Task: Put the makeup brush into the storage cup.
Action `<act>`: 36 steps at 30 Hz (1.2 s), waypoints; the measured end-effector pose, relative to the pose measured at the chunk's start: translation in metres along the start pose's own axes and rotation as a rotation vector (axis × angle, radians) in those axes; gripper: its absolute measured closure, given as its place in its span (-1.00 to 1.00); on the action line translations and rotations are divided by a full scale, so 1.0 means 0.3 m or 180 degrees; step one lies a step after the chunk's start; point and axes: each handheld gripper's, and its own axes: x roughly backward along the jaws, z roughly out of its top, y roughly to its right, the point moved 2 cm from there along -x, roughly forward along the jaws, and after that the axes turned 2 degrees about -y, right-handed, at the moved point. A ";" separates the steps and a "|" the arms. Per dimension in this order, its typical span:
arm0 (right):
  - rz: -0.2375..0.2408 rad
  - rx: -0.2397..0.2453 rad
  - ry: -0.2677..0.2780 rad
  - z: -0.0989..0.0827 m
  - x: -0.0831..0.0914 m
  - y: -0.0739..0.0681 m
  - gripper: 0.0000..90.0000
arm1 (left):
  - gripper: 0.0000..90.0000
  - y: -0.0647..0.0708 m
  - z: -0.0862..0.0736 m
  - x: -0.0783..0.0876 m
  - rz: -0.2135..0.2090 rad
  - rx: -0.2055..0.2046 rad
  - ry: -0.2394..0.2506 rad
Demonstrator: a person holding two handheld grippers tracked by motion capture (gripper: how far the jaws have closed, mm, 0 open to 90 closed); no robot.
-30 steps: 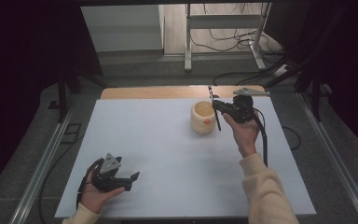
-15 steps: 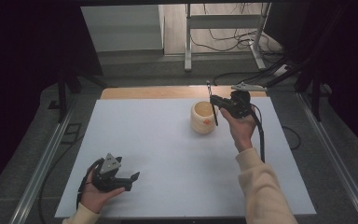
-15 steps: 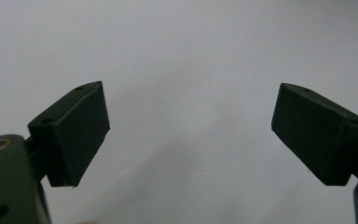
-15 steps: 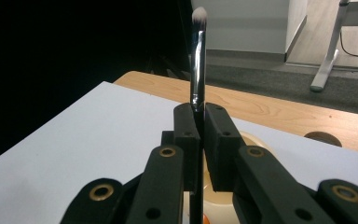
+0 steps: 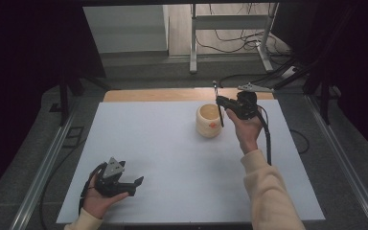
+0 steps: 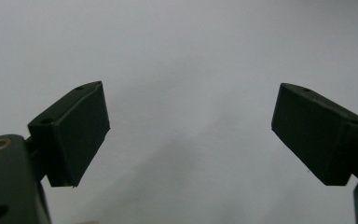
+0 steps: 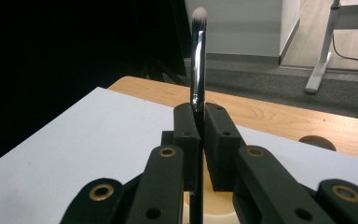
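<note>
A cream cup (image 5: 209,121) with an orange mark stands on the white mat (image 5: 163,143) toward the far right. My right gripper (image 5: 220,101) hovers at the cup's right rim, shut on a thin black makeup brush (image 5: 217,103). The brush stands nearly upright, bristles up. In the right gripper view the jaws (image 7: 201,126) clamp the brush (image 7: 197,56) by its handle, with the cup (image 7: 214,205) just below. My left gripper (image 5: 136,181) rests in a hand at the mat's near left corner. Its jaws (image 6: 191,135) stand open over bare mat.
A wooden strip (image 5: 172,94) runs along the table's far edge, with a round hole (image 7: 317,141) in it. Behind it are a metal stand (image 5: 194,43), floor cables and a grey plate (image 5: 254,87). Metal rails flank the table on both sides.
The right gripper and brush have shifted slightly up and away in the high view, staying by the cup. The left hand has not moved.
</note>
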 end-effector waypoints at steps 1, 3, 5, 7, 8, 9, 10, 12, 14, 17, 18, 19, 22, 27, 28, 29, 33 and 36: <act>-0.0001 0.0004 0.0005 0.005 -0.003 -0.002 0.86 | -0.75 0.001 0.000 0.000 -0.0005 -0.0001 0.0006; -0.0004 0.0012 0.0013 0.007 -0.004 -0.003 0.86 | -0.75 0.002 0.001 0.001 -0.0005 -0.0003 0.0012; -0.0011 0.0036 0.0032 0.016 -0.008 -0.010 0.86 | -0.75 0.002 0.001 0.001 -0.0004 -0.0003 0.0015; -0.0012 0.0042 0.0035 0.018 -0.009 -0.011 0.86 | -0.75 0.002 0.001 0.000 -0.0006 -0.0004 0.0015; -0.0019 0.0057 0.0044 0.022 -0.015 -0.014 0.86 | -0.75 0.002 0.001 0.000 -0.0008 -0.0004 0.0012; -0.0019 0.0057 0.0044 0.022 -0.015 -0.014 0.86 | -0.75 0.002 0.001 0.000 -0.0008 -0.0004 0.0012; -0.0018 0.0059 0.0056 0.025 -0.021 -0.015 0.86 | -0.75 0.001 0.001 0.000 -0.0010 -0.0001 0.0010; -0.0010 0.0048 0.0068 0.026 -0.028 -0.016 0.86 | -0.75 0.001 0.001 0.000 -0.0010 -0.0001 0.0010; -0.0016 0.0051 0.0076 0.024 -0.038 -0.016 0.86 | -0.75 0.001 0.001 0.001 -0.0011 0.0003 0.0014; -0.0012 0.0029 0.0087 0.021 -0.050 -0.013 0.86 | -0.75 0.001 0.001 0.002 -0.0012 0.0004 0.0015; -0.0012 0.0029 0.0087 0.021 -0.050 -0.013 0.86 | -0.75 0.001 0.001 0.002 -0.0012 0.0001 0.0015; -0.0019 0.0023 0.0094 0.019 -0.054 -0.012 0.86 | -0.75 0.001 0.001 0.001 -0.0012 0.0001 0.0013; -0.0024 0.0011 0.0109 0.017 -0.066 -0.007 0.86 | -0.75 0.001 0.001 0.001 -0.0015 0.0000 0.0016; -0.0036 -0.0002 0.0121 0.017 -0.075 -0.003 0.86 | -0.75 -0.003 0.000 0.000 -0.0016 0.0009 0.0007; -0.0039 -0.0011 0.0128 0.018 -0.078 0.000 0.86 | -0.75 -0.003 0.000 -0.001 -0.0017 0.0015 0.0009; -0.0039 -0.0011 0.0128 0.018 -0.078 0.000 0.86 | -0.75 -0.003 0.000 -0.001 -0.0018 0.0014 0.0010; -0.0049 -0.0020 0.0164 0.025 -0.084 0.001 0.86 | -0.75 -0.002 0.000 0.000 -0.0015 0.0009 0.0010; -0.0052 -0.0015 0.0170 0.027 -0.088 0.000 0.86 | -0.75 -0.002 0.000 0.001 -0.0013 0.0004 0.0011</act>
